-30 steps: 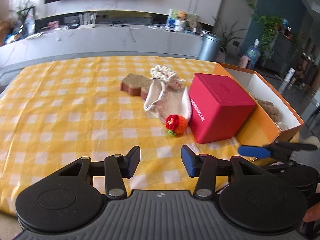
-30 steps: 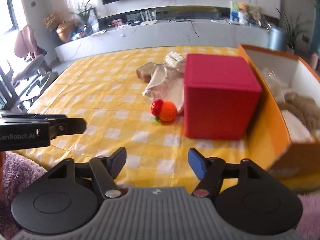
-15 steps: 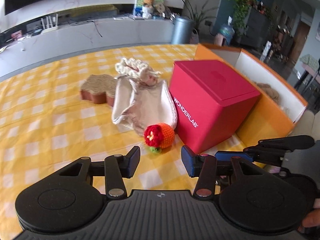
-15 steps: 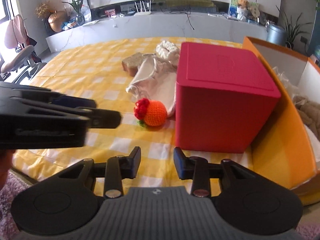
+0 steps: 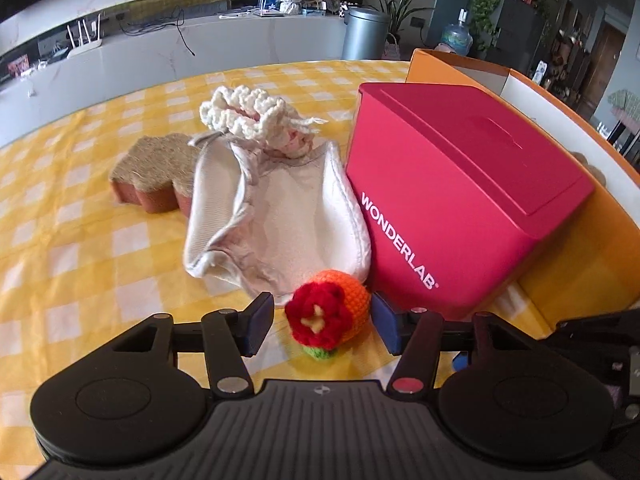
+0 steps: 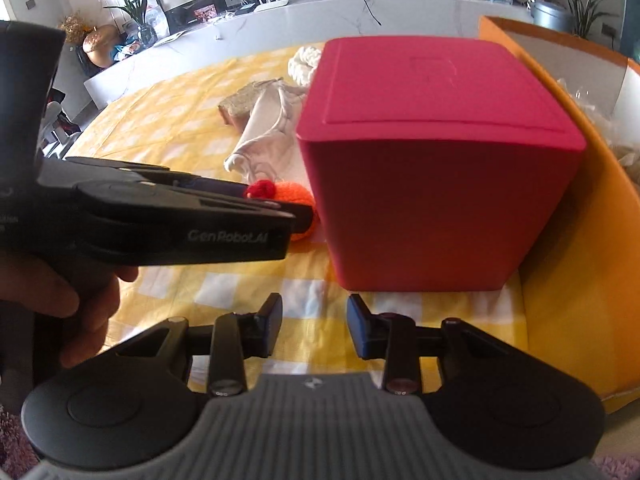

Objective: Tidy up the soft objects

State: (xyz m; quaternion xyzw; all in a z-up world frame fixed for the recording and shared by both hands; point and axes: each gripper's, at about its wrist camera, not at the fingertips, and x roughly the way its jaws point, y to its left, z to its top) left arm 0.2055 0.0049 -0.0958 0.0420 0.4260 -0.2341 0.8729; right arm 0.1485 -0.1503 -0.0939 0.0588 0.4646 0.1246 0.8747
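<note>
An orange crocheted ball with a red flower lies on the yellow checked tablecloth, between the two fingers of my open left gripper, which do not touch it. It shows in the right wrist view too, partly behind the left gripper. Behind it lie a pale cloth garment, a white crocheted piece and a brown sponge-like block. My right gripper is open and empty in front of the red box.
The red WONDERLAB box stands right of the soft things. An orange open box with cloth inside stands against its right side. The table's front edge is near both grippers.
My left gripper has moved forward to the orange ball, which now sits between its fingers. My right gripper has moved closer to the red box and has opened a little wider.
</note>
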